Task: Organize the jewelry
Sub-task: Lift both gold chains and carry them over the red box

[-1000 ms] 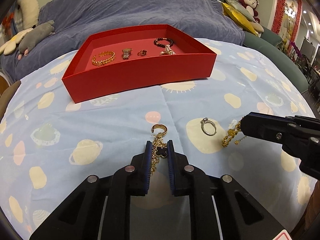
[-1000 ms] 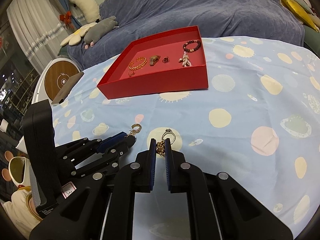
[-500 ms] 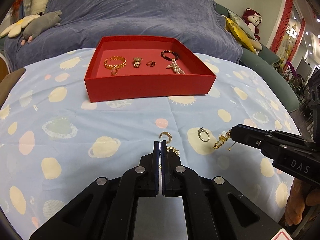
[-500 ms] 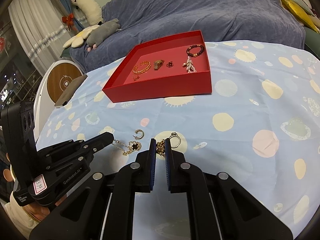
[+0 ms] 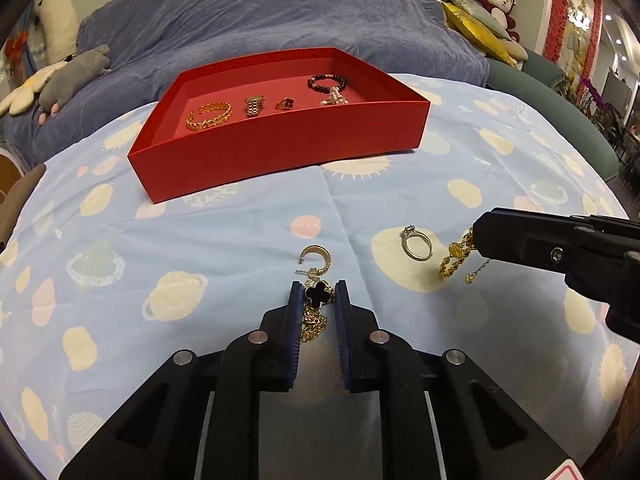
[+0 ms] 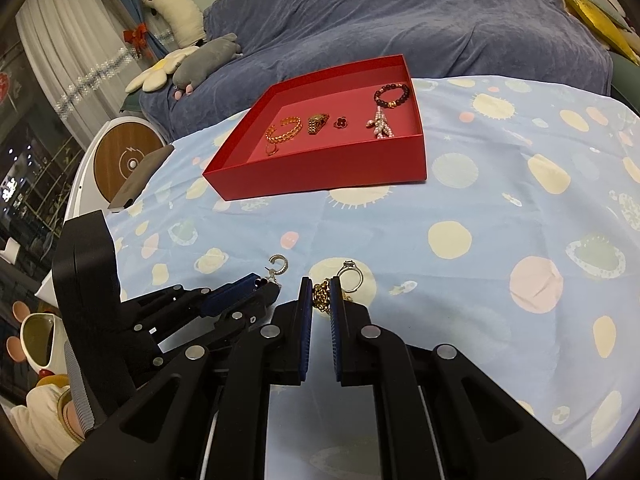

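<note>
The left gripper (image 5: 317, 304) sits low over the counter (image 5: 240, 240), which is covered with a pale blue spotted cloth. Its jaws stand apart, one on each side of a gold chain with a black clover charm (image 5: 318, 295); the pads do not press on it. Just beyond the charm lies a gold hoop earring (image 5: 316, 258).

Further back on the counter stands the red tray (image 5: 280, 148). It holds, from left to right, a gold bangle (image 5: 209, 115), a small gold watch (image 5: 253, 105), a red clover ring (image 5: 285, 103) and a dark bead bracelet (image 5: 326, 82) with a pearl tassel.

To the right of the earring lies a silver ring (image 5: 416, 243), flat on the cloth. Just beside it, the right gripper (image 6: 321, 300) has its jaws narrowly apart around a gold bead chain (image 6: 321, 297); whether the pads grip it cannot be told. The chain's end dangles from the tips.
</note>
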A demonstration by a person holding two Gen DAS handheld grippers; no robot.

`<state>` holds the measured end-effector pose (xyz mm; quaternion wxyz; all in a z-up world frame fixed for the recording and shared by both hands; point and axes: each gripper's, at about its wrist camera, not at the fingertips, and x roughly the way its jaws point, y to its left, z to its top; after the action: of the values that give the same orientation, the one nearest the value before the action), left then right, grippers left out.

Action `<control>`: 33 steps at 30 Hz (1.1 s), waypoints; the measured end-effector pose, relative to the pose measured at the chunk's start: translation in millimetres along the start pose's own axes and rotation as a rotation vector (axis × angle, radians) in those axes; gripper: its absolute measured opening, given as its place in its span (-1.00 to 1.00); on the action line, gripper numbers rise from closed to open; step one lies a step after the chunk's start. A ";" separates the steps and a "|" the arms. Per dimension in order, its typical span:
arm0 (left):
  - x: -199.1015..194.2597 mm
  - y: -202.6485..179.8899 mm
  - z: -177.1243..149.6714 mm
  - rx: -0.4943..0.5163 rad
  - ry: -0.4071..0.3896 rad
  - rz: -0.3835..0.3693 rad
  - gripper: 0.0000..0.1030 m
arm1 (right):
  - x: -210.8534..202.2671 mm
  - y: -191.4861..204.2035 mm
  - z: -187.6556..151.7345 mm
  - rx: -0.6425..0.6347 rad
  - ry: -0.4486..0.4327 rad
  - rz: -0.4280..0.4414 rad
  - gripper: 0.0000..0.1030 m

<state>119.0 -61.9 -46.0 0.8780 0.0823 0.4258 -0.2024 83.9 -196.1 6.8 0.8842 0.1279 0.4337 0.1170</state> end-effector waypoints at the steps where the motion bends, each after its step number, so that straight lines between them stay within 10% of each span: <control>1: -0.5 0.6 -0.1 0.000 0.002 -0.002 -0.76 | -0.7 0.1 0.2 0.000 -0.001 0.000 -0.85; 33: -122.9 89.5 104.1 -0.215 -0.298 -0.024 -0.76 | -28.6 21.5 103.2 -0.033 -0.201 0.021 -0.85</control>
<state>163.2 21.1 112.5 0.9327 -0.0478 0.3110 -0.1761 147.0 -197.9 95.9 0.9239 0.1291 0.3396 0.1198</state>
